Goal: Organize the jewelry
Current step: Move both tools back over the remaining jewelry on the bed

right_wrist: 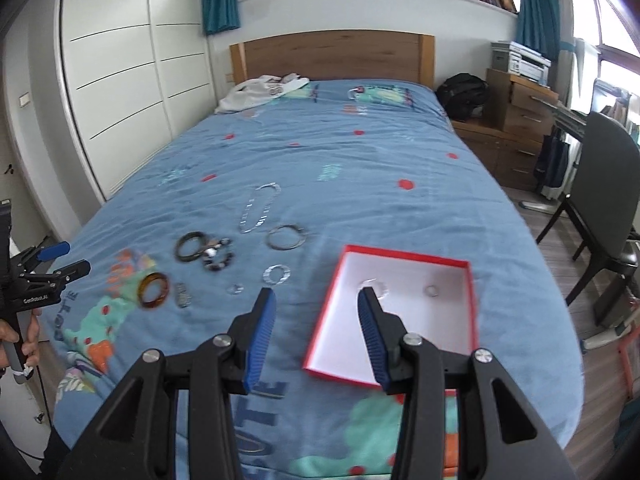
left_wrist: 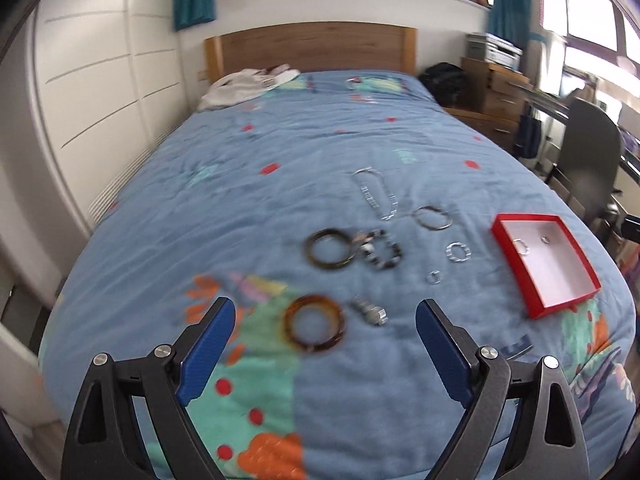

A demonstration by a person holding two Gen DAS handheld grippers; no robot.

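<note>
While both jaws stand wide and hold nothing, the left gripper (left_wrist: 325,316) frames the amber bangle (left_wrist: 315,323), which lies flat on the bed (left_wrist: 160,208) just beyond its fingertips; the red box (left_wrist: 546,264) sits at two o'clock. That bangle looks rigid, light and glossy, so probably slippery: pinching across one side of the rim seems safest. The right gripper (right_wrist: 317,300) hovers over the box's near left edge. The thin chain (left_wrist: 376,194) at twelve o'clock would be limp and snag-prone.
</note>
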